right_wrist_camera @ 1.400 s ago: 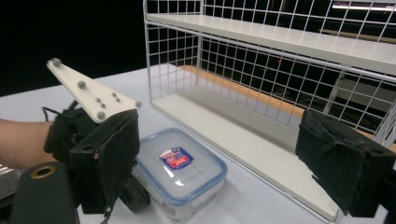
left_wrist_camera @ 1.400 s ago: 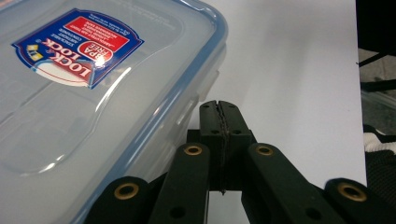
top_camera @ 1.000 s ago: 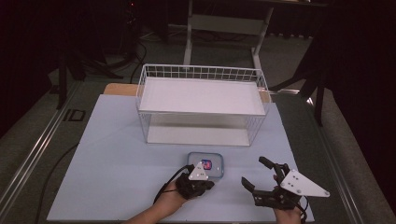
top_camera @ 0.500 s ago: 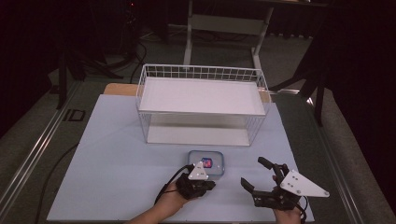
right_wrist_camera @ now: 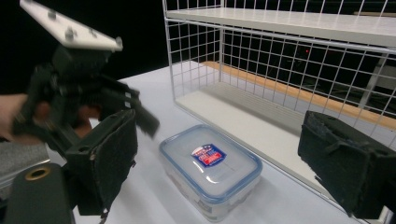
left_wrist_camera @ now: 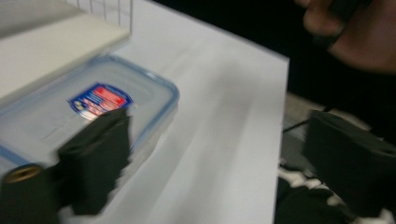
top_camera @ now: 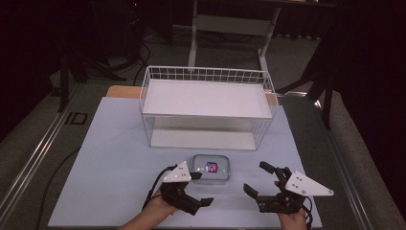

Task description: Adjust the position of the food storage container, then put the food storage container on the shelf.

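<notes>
The room is dark beyond the lit table (top_camera: 119, 143), whose top is covered in pale sheet. A metal rail (top_camera: 33, 158) runs along its left edge. Behind stands a grey desk frame (top_camera: 230, 28) on grey floor (top_camera: 158, 52), with cables (top_camera: 139, 57) trailing.

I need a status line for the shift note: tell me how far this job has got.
Done: the clear plastic lidded box with the blue rim sits on the white table, in front of the white wire basket. In hand: nothing; the left gripper has just been opening, jaws empty, beside the box. The right gripper is open. Left: any further handling.
</notes>
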{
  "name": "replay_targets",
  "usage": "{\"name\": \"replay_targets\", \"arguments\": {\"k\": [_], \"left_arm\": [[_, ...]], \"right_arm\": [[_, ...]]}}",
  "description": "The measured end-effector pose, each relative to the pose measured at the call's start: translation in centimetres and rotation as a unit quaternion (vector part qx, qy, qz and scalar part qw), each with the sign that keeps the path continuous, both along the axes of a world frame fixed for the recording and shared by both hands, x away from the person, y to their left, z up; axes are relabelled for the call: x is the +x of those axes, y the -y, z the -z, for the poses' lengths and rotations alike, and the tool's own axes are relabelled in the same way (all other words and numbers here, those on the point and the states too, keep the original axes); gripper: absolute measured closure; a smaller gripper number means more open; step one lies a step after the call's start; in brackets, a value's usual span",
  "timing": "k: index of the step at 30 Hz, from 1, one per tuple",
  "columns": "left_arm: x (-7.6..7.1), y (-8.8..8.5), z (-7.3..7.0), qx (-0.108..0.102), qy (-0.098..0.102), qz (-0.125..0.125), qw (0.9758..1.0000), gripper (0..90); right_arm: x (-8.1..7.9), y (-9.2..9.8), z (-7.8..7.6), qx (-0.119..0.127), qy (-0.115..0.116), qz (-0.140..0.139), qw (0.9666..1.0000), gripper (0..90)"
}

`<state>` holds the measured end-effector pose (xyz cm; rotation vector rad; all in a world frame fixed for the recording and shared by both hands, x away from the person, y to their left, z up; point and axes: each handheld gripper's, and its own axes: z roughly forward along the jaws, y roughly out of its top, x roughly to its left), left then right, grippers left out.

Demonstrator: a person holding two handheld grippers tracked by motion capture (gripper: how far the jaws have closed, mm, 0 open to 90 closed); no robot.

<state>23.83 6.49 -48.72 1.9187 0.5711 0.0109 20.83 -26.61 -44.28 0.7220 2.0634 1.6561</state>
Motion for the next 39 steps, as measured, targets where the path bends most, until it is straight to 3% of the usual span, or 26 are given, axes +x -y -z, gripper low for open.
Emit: {"name": "replay_targets", "arguments": {"k": [4, 7, 9, 11, 16, 19, 20, 22, 24, 27, 30, 34, 36, 38, 39], "left_arm": [[0.5, -1.3, -0.5, 0.001, -0.003, -0.015, 0.9999, 4.1], [1.8, -2.9, -0.7, 0.008, -0.028, -0.026, 0.9992, 4.0], [2.4, -3.4, -0.7, 0.005, -0.033, -0.036, 0.9988, 3.8], [3.0, -3.9, -0.7, 0.002, -0.038, -0.05, 0.998, 3.8], [4.8, -4.3, -0.2, 0.007, -0.066, -0.072, 0.9952, 3.8], [5.8, -4.4, 0.2, 0.013, -0.081, -0.078, 0.9936, 3.8], [6.0, -4.5, 0.3, 0.014, -0.084, -0.083, 0.9929, 3.8], [6.6, -4.6, 0.6, 0.011, -0.105, -0.087, 0.9906, 3.8], [6.9, -4.5, 0.9, 0.015, -0.12, -0.094, 0.9882, 3.8], [7.3, -4.3, 1.1, 0.013, -0.139, -0.101, 0.9851, 3.8], [7.5, -4.0, 1.4, 0.023, -0.147, -0.106, 0.9831, 4.0], [7.8, -3.5, 1.8, 0.025, -0.172, -0.105, 0.9791, 3.9], [8.1, -3.3, 2.1, 0.014, -0.187, -0.106, 0.9765, 3.9], [8.4, -3.1, 2.5, -0.002, -0.21, -0.107, 0.9718, 4.0], [8.5, -2.9, 2.7, 0.004, -0.212, -0.114, 0.9706, 4.0]], "right_arm": [[-0.1, -0.3, 0.2, -0.012, 0.011, 0.01, 0.9998, 11.9], [0.5, -0.5, 0.1, -0.02, 0.011, 0.017, 0.9996, 14.1], [0.8, -0.6, 0.1, -0.021, 0.017, 0.033, 0.9991, 14.2], [1.4, -0.5, 0.3, -0.015, 0.008, 0.029, 0.9994, 14.1], [3.2, -0.2, 1.4, 0.006, -0.045, 0.045, 0.9979, 14.0], [4.8, 0.0, 2.0, 0.016, -0.117, 0.019, 0.9928, 14.4], [5.3, 0.0, 2.3, 0.018, -0.125, 0.014, 0.9918, 14.4], [5.9, -0.3, 2.6, 0.0, -0.141, 0.024, 0.9897, 14.3], [6.8, -0.4, 3.0, -0.003, -0.186, 0.028, 0.9822, 14.3], [8.0, -0.7, 3.7, -0.004, -0.231, 0.044, 0.9718, 13.8], [8.9, -0.8, 4.4, 0.016, -0.28, 0.052, 0.9584, 12.7], [9.4, -1.5, 4.7, -0.002, -0.302, 0.059, 0.9516, 12.4], [9.7, -1.8, 5.0, -0.001, -0.323, 0.058, 0.9448, 12.3], [10.1, -2.1, 5.5, 0.013, -0.358, 0.059, 0.9318, 12.2], [10.4, -2.3, 5.9, 0.021, -0.375, 0.053, 0.9254, 12.1]]}}
